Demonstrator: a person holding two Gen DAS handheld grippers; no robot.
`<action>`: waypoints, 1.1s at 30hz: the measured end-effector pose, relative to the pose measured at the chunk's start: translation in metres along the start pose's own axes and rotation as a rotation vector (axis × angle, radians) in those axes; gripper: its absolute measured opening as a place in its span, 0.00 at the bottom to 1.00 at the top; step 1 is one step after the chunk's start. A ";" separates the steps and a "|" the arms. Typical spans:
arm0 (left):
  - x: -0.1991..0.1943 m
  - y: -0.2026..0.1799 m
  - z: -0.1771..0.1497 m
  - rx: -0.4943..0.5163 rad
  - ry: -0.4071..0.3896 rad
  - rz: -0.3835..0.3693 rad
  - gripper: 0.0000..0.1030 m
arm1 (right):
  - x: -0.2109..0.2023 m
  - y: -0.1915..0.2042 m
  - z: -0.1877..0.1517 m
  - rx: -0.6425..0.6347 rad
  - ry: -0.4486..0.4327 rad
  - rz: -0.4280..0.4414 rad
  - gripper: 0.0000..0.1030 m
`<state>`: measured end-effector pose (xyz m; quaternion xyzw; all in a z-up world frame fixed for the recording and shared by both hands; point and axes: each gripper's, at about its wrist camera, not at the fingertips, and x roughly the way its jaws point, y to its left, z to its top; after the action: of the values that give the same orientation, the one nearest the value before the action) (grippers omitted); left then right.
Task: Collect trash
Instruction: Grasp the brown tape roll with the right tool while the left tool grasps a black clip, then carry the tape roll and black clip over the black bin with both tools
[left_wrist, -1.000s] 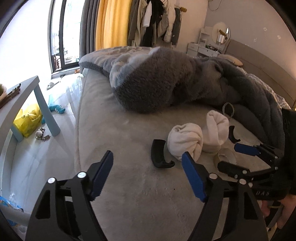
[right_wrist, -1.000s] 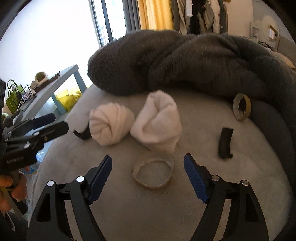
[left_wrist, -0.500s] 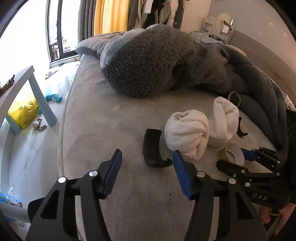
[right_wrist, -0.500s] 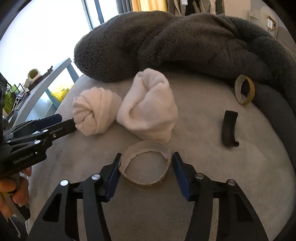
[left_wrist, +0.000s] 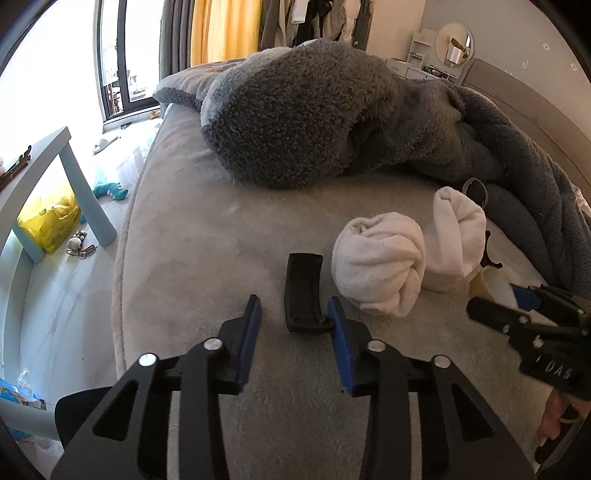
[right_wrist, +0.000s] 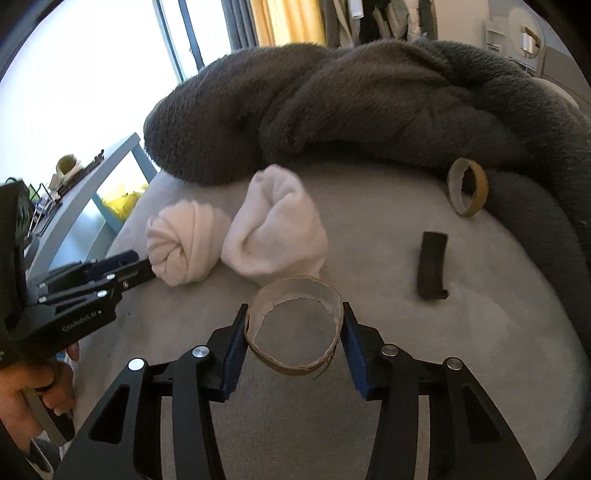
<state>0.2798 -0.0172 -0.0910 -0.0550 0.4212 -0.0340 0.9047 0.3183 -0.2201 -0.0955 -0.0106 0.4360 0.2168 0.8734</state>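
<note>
Closing on the bed (left_wrist: 192, 258): left gripper (left_wrist: 294, 317), black curved piece (left_wrist: 303, 291) lying between its pads, left pad apart. Right gripper (right_wrist: 293, 325) is closing too, pads pressing cardboard ring (right_wrist: 295, 332).

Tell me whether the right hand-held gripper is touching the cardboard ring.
Touching: the right wrist view shows both pads of the closing right hand-held gripper against the cardboard ring.

blown-out window (left_wrist: 110, 74) daylight, fisheye-warped edges

both tools angle downward, left tool (left_wrist: 294, 310) and right tool (right_wrist: 293, 325) closing.
</note>
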 end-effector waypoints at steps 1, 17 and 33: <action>-0.001 0.000 0.000 0.001 -0.001 -0.002 0.29 | -0.002 -0.001 0.002 0.002 -0.006 -0.001 0.47; -0.027 0.027 -0.001 -0.028 -0.041 -0.041 0.21 | -0.024 0.036 0.034 -0.023 -0.117 0.006 0.47; -0.067 0.094 -0.005 -0.081 -0.085 -0.004 0.21 | -0.013 0.125 0.045 -0.134 -0.114 0.108 0.47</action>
<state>0.2348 0.0833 -0.0553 -0.0937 0.3832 -0.0162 0.9188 0.2971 -0.1028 -0.0365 -0.0334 0.3698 0.2923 0.8813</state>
